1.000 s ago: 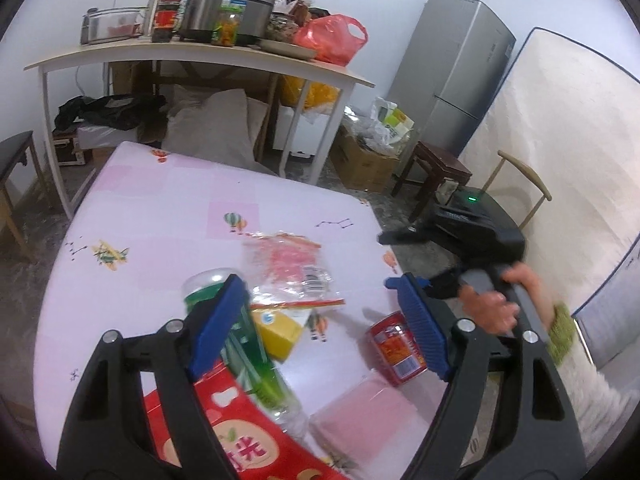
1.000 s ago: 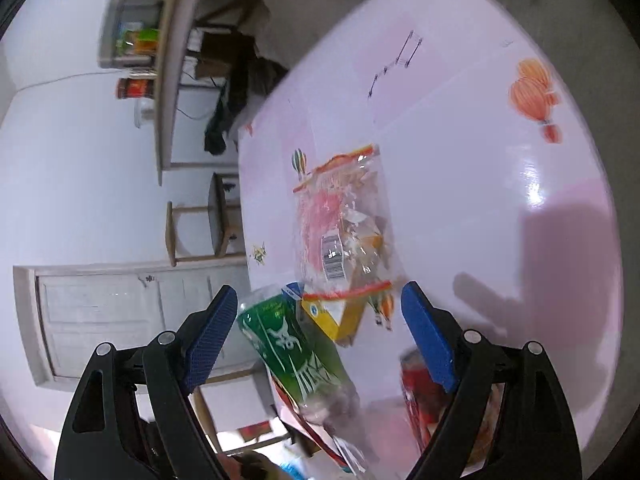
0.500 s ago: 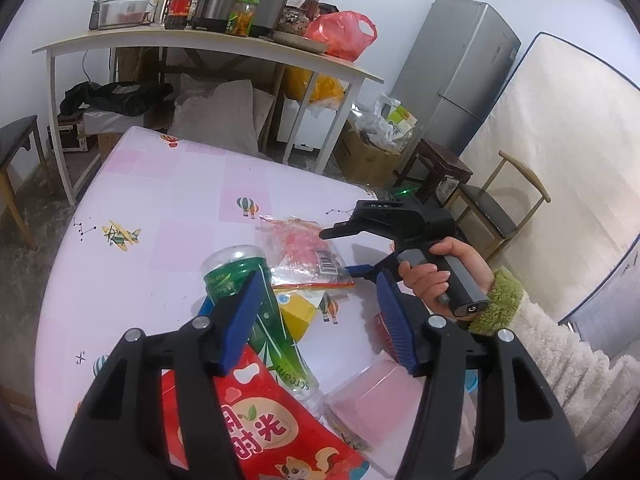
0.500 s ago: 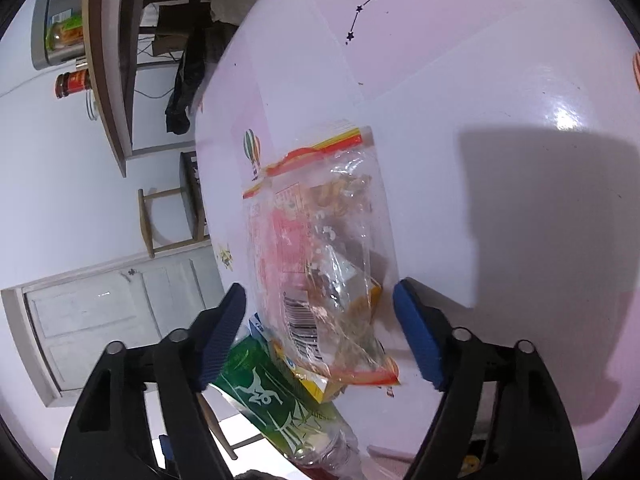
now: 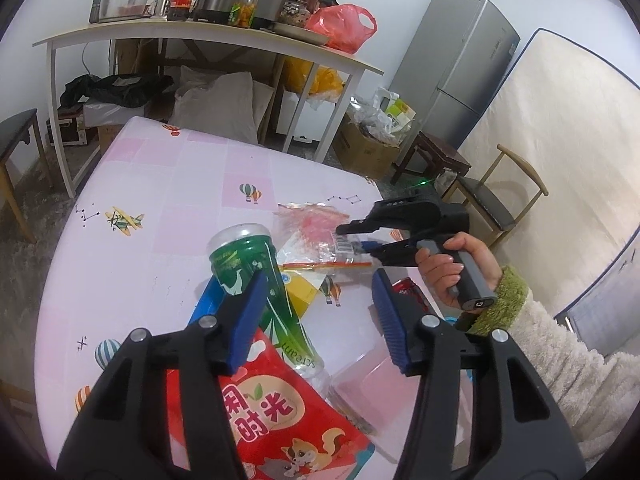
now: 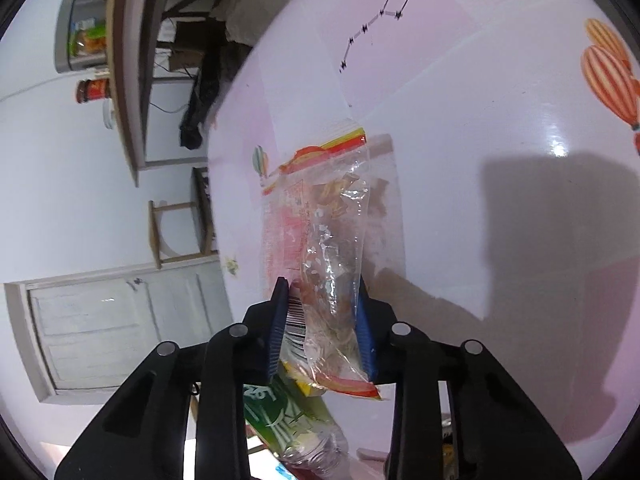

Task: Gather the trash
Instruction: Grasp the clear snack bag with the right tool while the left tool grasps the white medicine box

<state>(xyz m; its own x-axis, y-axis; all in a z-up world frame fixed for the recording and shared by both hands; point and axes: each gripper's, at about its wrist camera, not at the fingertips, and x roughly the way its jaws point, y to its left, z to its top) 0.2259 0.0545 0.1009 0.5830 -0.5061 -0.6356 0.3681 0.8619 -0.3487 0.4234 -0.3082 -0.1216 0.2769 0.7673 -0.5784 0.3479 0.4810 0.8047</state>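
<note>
On the pink table (image 5: 132, 184), seen from the left wrist, the left gripper (image 5: 316, 312) has its blue fingers spread about a green bottle (image 5: 256, 276) lying on its side; its jaws have just been closing, the pads not yet pressing. A red snack packet (image 5: 272, 412) and a yellow carton (image 5: 304, 292) lie just beside it. A hand (image 5: 456, 268) holds the right gripper (image 5: 362, 238). From the right wrist, the right gripper (image 6: 324, 320) has just closed its fingers, pinching a clear plastic snack bag (image 6: 320, 240) that trails onto the tablecloth.
</note>
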